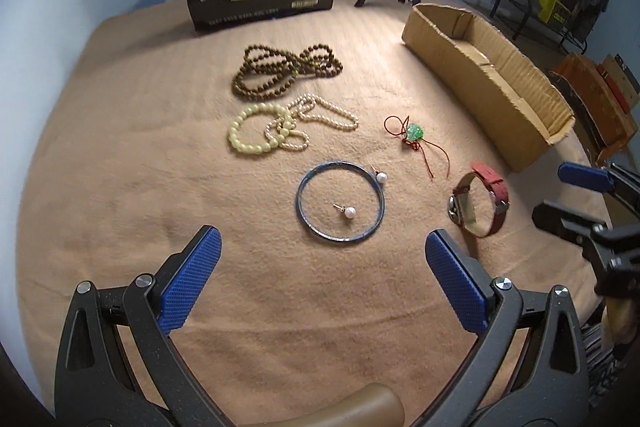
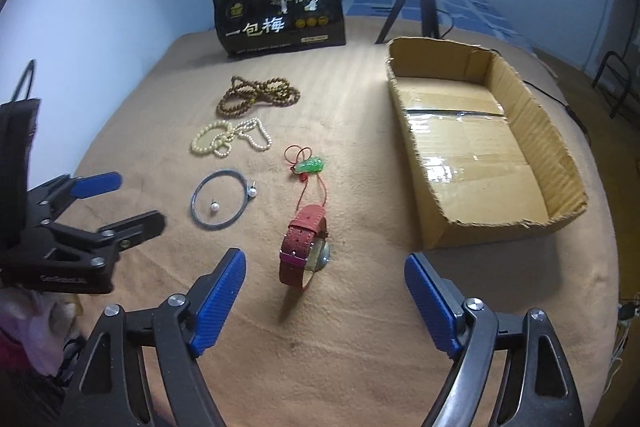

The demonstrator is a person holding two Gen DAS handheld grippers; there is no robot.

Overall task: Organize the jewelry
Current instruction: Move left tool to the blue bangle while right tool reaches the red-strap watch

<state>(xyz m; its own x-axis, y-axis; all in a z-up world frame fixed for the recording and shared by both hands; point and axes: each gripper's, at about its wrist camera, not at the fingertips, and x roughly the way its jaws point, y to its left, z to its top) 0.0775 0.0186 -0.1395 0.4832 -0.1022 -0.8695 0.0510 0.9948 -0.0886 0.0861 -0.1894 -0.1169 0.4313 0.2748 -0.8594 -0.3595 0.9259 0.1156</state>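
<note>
Jewelry lies on a tan blanket (image 1: 120, 155). A brown bead necklace (image 1: 280, 71) sits farthest back, with a yellow bead bracelet (image 1: 248, 135) and a pearl necklace (image 1: 328, 115) in front of it. A blue bangle (image 1: 340, 203) rings one pearl earring (image 1: 348, 213); a second earring (image 1: 381, 177) touches its rim. A green pendant on red cord (image 2: 310, 165) lies near a red-strapped watch (image 2: 304, 251). My left gripper (image 1: 322, 249) hovers open just short of the bangle. My right gripper (image 2: 326, 267) stands open, its fingers either side of the watch's near end, not touching it.
An open cardboard box (image 2: 560, 163) lies at the right. A black printed package (image 2: 280, 15) stands at the back beside a black tripod (image 2: 416, 3) under a bright lamp. Folded fabric lies behind the package. A chair and clutter stand beyond the right edge.
</note>
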